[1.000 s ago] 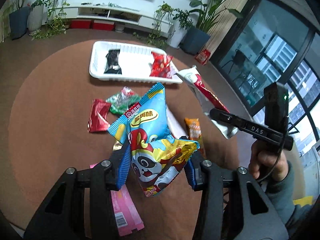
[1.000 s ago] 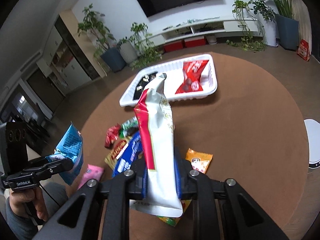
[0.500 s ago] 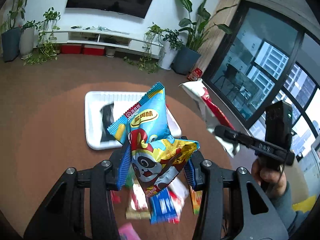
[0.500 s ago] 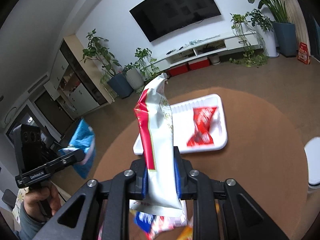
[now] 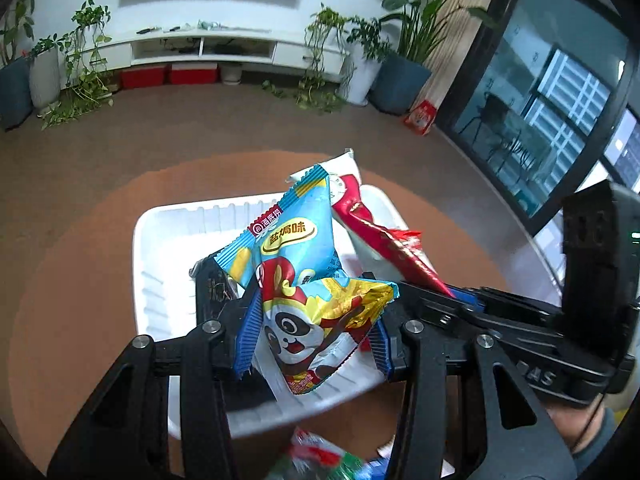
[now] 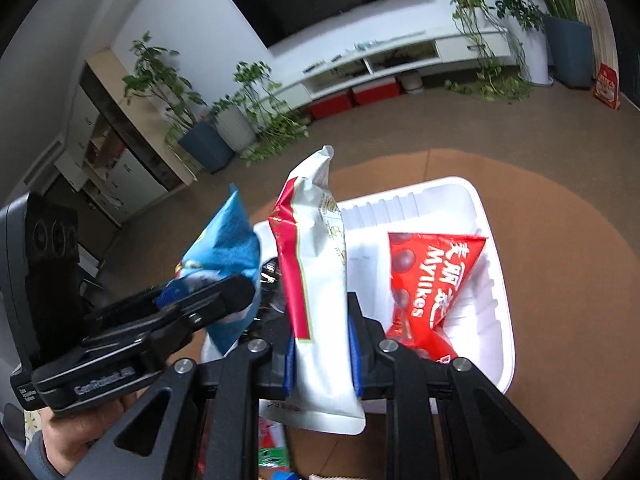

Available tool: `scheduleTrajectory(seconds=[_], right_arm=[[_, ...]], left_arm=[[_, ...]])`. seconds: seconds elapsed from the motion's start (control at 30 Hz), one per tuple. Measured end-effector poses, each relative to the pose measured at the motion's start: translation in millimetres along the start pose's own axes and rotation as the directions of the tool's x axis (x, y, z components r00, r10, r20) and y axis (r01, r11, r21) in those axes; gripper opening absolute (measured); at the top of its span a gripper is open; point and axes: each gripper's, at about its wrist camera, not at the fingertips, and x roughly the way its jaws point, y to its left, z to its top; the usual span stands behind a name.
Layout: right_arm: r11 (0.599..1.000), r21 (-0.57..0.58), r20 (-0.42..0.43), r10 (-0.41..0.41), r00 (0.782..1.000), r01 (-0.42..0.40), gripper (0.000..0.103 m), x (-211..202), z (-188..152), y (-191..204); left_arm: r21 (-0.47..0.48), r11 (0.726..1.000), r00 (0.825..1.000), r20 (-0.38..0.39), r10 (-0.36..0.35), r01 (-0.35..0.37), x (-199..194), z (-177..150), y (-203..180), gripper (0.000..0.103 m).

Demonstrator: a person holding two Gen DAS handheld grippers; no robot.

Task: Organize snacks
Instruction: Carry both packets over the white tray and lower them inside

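Grippers (image 5: 314, 330) (image 6: 320, 354) clamped on snack packets (image 5: 304, 280) (image 6: 318, 300)

The glossy blue-and-gold foil snack bag (image 5: 304, 280) pinched between the left gripper's (image 5: 316, 332) jaws bears the white characters 海底捞 on a red tab and 盐焗味 in a yellow oval, above a cartoon panda. Just right of the right gripper (image 6: 320, 352), the red triangular foil candy packet (image 6: 428, 280) lying in the white plastic tray (image 6: 500, 320) reads "Mylikes" in white beside large Chinese characters. Raised lettering on the left gripper's black body (image 6: 104, 376) is too blurred to read with certainty, as are the letters on the right gripper's black body (image 5: 536, 376).
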Motion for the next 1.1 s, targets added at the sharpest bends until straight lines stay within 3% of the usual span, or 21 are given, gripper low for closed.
scheduleTrajectory(seconds=[0.27, 0.63, 0.97, 1.1], right_arm=[[0.999, -0.008, -0.041, -0.046, 0.998, 0.046, 0.022, 23.3, -10.1, -6.7], [0.993, -0.054, -0.07, -0.111, 0.991, 0.107, 0.024, 37.9, -17.9, -7.9], [0.988, -0.083, -0.066, -0.138, 0.988, 0.133, 0.027, 34.4, -25.7, 1.6], [0.988, -0.082, -0.042, -0.137, 0.99, 0.133, 0.036, 24.7, -22.8, 3.2]], left_arm=[[0.013, 0.999, 0.998, -0.051, 0.047, -0.046, 46.6, -13.3, 7.0, 0.044], [0.01, 0.997, 0.995, -0.062, 0.08, -0.08, 74.8, -25.5, 15.5, 0.047], [-0.012, 0.994, 0.991, -0.074, 0.107, -0.109, 79.2, -32.9, 26.5, 0.062], [-0.049, 0.994, 0.994, -0.054, 0.091, -0.093, 69.5, -33.5, 31.4, 0.069]])
